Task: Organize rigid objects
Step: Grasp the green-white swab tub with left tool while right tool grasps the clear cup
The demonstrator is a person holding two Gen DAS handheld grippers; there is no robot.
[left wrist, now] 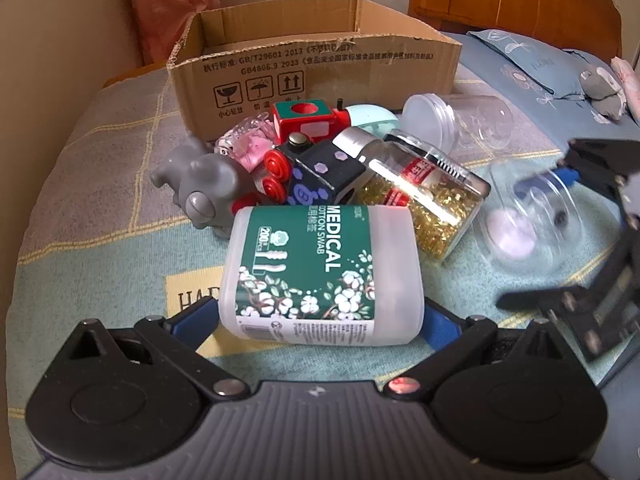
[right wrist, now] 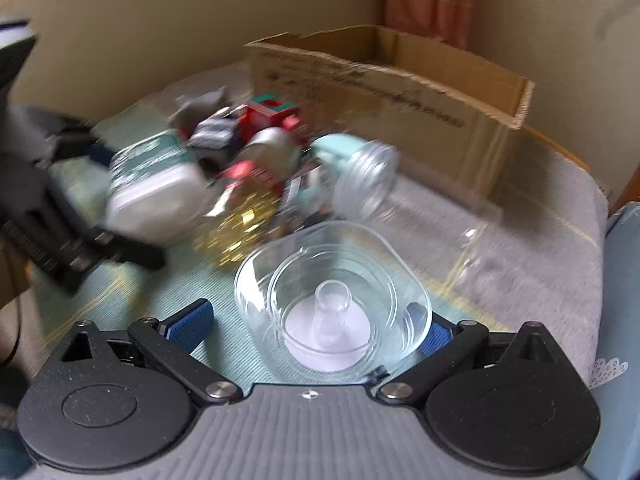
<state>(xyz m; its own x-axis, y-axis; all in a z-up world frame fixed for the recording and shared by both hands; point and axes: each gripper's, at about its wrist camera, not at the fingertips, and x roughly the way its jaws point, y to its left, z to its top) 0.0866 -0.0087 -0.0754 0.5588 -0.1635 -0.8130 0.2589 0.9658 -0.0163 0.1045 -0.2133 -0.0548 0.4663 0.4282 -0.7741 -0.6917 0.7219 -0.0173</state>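
On the bed, near its middle in front of one open cardboard box (left wrist: 316,76), the left gripper (left wrist: 320,316) has its jaws closed onto one cotton swab tub (left wrist: 320,276). Beside it the right gripper (right wrist: 316,324) has its jaws spread around one clear oval container (right wrist: 332,296), grip unclear. Motion blur muddies the toy pile (left wrist: 288,152); two jars show: a gold-bead jar (left wrist: 424,196) and an empty clear jar (left wrist: 456,120).

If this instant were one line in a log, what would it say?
left gripper: around cotton swab box | right gripper: around clear container | cardboard box: open behind pile
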